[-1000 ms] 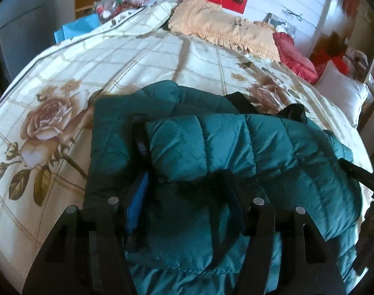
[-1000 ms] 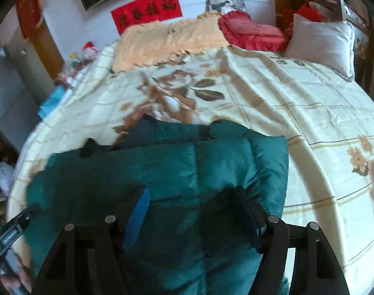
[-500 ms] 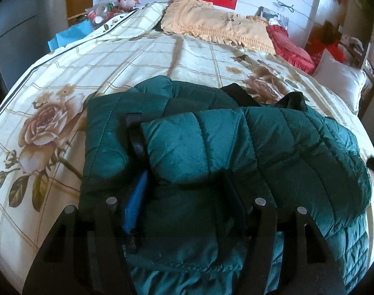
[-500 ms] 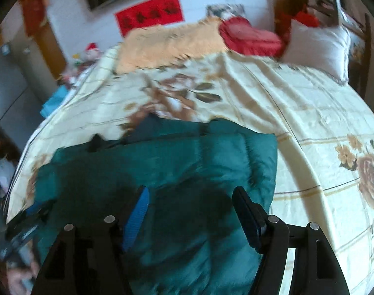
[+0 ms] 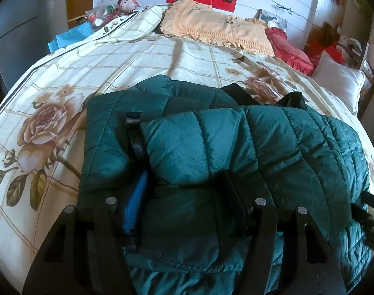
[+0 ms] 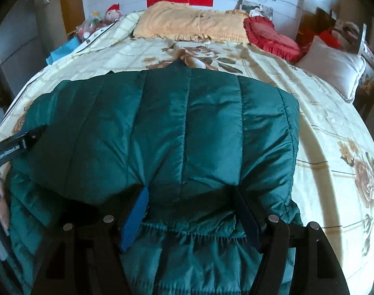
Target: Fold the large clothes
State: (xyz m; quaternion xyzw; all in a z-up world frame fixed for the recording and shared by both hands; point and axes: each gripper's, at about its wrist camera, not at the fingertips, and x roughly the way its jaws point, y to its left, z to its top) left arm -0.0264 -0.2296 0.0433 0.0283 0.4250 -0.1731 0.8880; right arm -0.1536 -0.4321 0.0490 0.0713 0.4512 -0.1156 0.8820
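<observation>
The green puffer jacket (image 5: 236,152) lies partly folded on the floral bedspread (image 5: 64,78), filling the lower centre of both wrist views, with its long axis running left to right across each frame. In the left wrist view, a folded sleeve or panel lies on top at centre, and the left gripper (image 5: 184,196) sits at the lower centre with a bulge of that padding between its 2 fingers. Its jaws stand about half apart, and whether the pads truly pinch the fabric cannot be told. In the right wrist view, the right gripper (image 6: 189,204) is at the lower centre, jaws similarly parted around a raised fold of the jacket (image 6: 167,132), and its grip cannot be confirmed either. The other tool's tip shows at the left edge of that frame, so both hands work the near edge, the far edge lying toward the pillows (image 6: 191,24). Any next fold likely carries the near edge upward in frame.
</observation>
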